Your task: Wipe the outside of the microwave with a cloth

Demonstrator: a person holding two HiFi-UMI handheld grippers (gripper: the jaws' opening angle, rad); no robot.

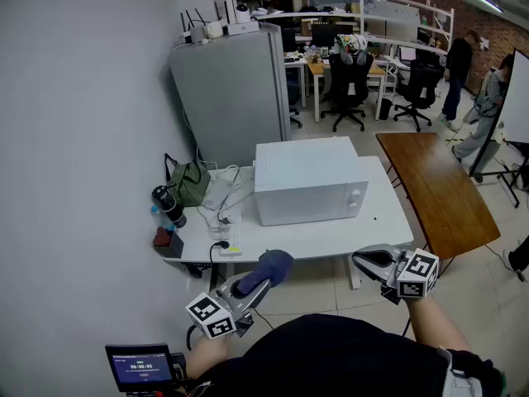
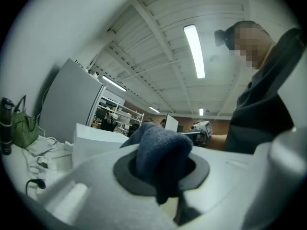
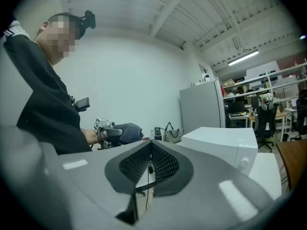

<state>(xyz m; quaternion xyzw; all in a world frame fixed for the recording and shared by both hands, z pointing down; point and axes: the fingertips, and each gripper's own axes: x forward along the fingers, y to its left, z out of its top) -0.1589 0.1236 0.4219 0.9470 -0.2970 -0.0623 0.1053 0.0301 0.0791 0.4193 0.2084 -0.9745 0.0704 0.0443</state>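
Nearest, the left gripper (image 1: 258, 281) at 6 o'clock clamps a bunched blue cloth (image 1: 274, 265); the right gripper (image 1: 364, 260) at 5 o'clock is pinched together, empty. The white microwave (image 1: 310, 180) stands untouched, door closed, on the table (image 1: 331, 236) at 12 o'clock.

Shows a white table (image 1: 331, 236) at centre with a green bag (image 1: 190, 182), a black bottle (image 1: 168, 205) and a power strip (image 1: 230, 240) at its left end, a grey cabinet (image 1: 231, 93) above, a brown table (image 1: 442, 193) at right and a small lit screen (image 1: 142, 365) at lower left.
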